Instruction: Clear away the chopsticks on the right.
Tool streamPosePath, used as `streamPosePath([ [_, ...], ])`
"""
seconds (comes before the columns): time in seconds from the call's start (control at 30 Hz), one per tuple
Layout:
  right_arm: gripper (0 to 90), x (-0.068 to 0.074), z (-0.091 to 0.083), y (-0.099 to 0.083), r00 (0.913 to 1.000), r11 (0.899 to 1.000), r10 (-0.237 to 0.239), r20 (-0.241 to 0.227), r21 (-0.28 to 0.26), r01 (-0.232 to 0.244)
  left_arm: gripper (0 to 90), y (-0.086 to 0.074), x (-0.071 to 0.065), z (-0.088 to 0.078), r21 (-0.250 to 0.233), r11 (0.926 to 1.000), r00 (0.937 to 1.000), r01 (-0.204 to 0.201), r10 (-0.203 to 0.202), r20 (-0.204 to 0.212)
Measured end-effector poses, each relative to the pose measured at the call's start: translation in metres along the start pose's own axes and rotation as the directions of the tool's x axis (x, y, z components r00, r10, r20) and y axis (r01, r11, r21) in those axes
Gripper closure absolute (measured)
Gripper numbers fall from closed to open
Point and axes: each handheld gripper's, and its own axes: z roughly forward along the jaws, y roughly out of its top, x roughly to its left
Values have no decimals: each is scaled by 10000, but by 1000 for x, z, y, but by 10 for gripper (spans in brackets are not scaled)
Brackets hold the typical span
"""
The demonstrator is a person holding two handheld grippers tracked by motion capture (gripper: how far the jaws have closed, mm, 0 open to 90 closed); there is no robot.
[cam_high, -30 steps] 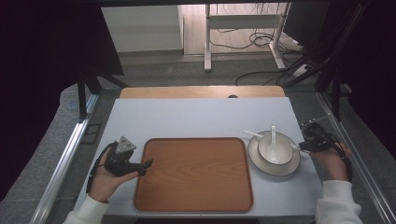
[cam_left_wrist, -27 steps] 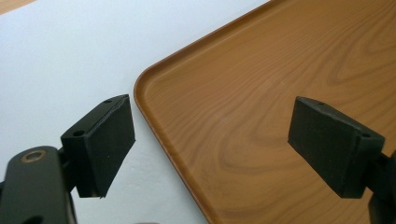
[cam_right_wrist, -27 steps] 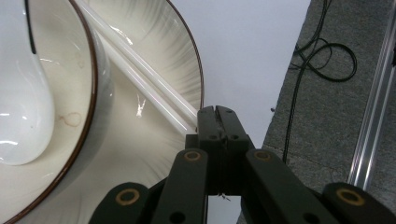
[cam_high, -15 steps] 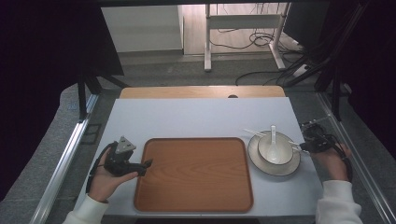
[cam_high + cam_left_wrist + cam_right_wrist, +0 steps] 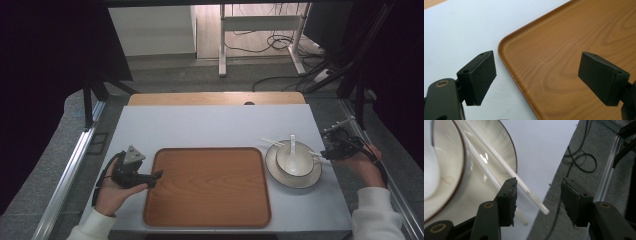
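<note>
Holding steady since a second ago: right tool [image 5: 537,202] wide at chopsticks [image 5: 506,168] on plate [image 5: 292,176]; left tool [image 5: 536,80] wide over tray [image 5: 207,186] edge. No grasp yet.

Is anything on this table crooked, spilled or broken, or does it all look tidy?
Mostly tidy. The wooden tray lies square and bare, and the bowl with its spoon sits on the plate. The one slightly odd thing: the white chopsticks lie slanted across the plate, their ends poking past its rim. No spill or damage shows.
</note>
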Motion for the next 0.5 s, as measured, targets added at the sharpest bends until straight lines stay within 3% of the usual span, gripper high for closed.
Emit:
streamPosePath([
  [0.1, 458, -5, 1, 7, 9982, 9966, -603, -80, 564, 606, 143, -1, 0, 1, 73, 9999, 10000, -80, 80, 14],
  [0.2, 458, -10, 5, 9, 9964, 9922, -831, -184, 913, 845, 144, -2, 1, 1, 71, 10000, 10000, -55, 55, -6],
  [0.43, 474, -13, 17, 7, 9855, 9829, -1464, -854, 996, 1546, 145, -3, 3, -1, 8, 10000, 10000, 61, -61, 9],
  [0.5, 484, -12, 19, 7, 9827, 9801, -1659, -820, 968, 1736, 146, -3, 3, -1, -19, 10000, 10000, 65, -65, 12],
])
